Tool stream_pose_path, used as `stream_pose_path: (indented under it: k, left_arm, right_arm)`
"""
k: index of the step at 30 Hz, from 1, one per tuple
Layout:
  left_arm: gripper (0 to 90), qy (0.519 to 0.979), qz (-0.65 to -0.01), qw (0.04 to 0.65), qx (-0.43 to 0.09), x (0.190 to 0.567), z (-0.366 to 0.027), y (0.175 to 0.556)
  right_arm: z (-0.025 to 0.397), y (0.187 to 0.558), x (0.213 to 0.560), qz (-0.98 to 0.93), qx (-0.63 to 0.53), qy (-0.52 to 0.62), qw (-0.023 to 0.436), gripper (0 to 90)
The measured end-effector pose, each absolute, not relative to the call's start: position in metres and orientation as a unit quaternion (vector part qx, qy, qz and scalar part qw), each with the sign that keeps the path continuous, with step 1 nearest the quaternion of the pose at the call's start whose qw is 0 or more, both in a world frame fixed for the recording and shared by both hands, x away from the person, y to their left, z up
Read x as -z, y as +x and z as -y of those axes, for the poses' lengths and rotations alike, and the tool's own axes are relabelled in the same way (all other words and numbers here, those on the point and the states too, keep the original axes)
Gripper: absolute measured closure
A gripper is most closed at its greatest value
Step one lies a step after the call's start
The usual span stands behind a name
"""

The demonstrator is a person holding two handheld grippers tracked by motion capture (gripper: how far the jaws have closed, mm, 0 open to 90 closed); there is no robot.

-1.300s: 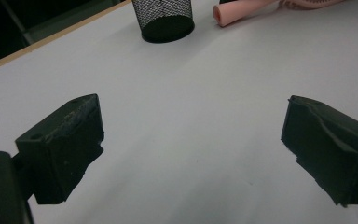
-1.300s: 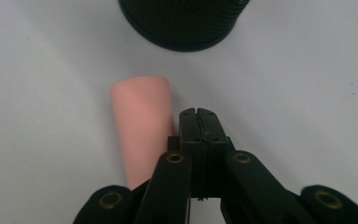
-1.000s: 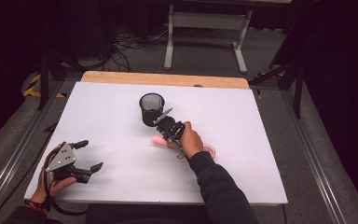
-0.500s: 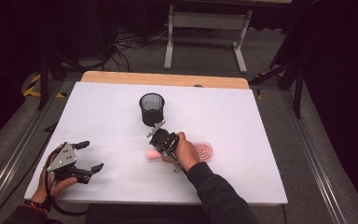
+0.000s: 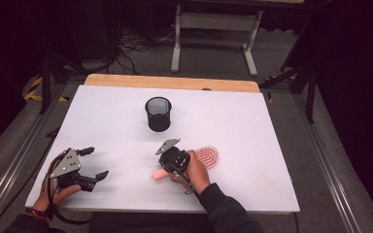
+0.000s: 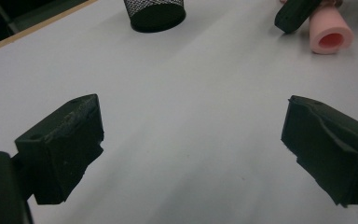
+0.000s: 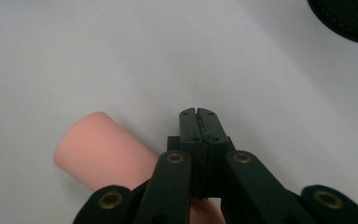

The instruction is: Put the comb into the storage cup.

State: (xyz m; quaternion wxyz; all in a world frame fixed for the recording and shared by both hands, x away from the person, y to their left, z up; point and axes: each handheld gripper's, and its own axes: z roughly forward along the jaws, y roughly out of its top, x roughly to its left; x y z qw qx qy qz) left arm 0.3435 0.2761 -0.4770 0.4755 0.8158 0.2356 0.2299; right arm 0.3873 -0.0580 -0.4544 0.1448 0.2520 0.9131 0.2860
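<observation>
**A:** So what changed in that last second? The right gripper (image 5: 171, 156) had been up by the black wire-mesh cup (image 5: 158, 113), and then it came back toward the person with the pink hairbrush with the hollow tube handle (image 5: 184, 164).

**B:** Yeah, the brush lay flat on the white tabletop (image 5: 252, 131), well apart from the cup, handle end poking out left. Right jaws looked pressed together just beside the handle, not clearly around it, so I doubt it had a real grip.

**A:** And the left gripper (image 5: 90, 163)?

**B:** Stayed parked near the left edge, jaws spread wide, holding nothing. My guess: the cup drop hadn't happened, needed a re-grab.
</observation>
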Motion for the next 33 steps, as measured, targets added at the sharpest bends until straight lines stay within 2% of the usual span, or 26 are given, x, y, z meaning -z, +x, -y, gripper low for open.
stream_pose_path:
  k: [12,33]
  left_arm:
    - [6.6,0.818,-0.234,0.477,-0.217,0.479,-0.273,0.344]
    - [6.8,0.822,-0.235,0.469,-0.22,0.48,-0.271,0.343]
  right_arm:
    - [0.07,0.366,0.46,-0.909,-0.311,0.231,0.155,90.0]
    - [0.083,0.358,0.461,-0.906,-0.328,0.222,0.151,89.9]
